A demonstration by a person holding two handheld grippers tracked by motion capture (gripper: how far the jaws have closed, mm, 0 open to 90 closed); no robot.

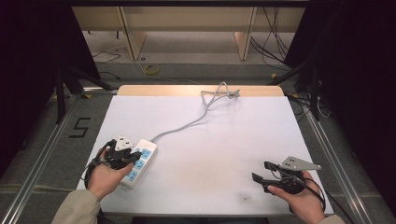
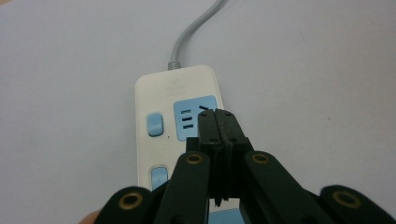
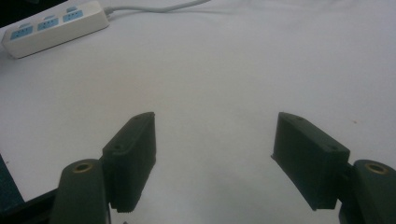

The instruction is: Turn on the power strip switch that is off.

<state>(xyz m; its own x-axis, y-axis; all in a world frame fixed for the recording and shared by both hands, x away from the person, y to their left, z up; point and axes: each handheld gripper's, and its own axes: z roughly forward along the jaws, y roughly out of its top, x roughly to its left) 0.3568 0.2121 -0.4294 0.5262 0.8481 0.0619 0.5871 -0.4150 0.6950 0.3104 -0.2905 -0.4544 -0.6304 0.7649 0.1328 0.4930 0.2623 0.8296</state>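
The right claw (image 3: 215,158), with its two black block-shaped jaws spread wide apart, hangs over the plain white counter (image 3: 243,70). Far off at the upper left lies a white plastic power strip (image 3: 53,27) with blue sockets, its pale cord (image 3: 154,7) trailing right.

One white power strip (image 1: 138,163) (three blue sockets), one grey cord (image 1: 187,125), two tongs (image 1: 135,156) (image 1: 263,171)

The near end of the power strip (image 2: 175,126) is covered by the left gripper (image 2: 217,122); whether its closed jaws touch the strip cannot be told.
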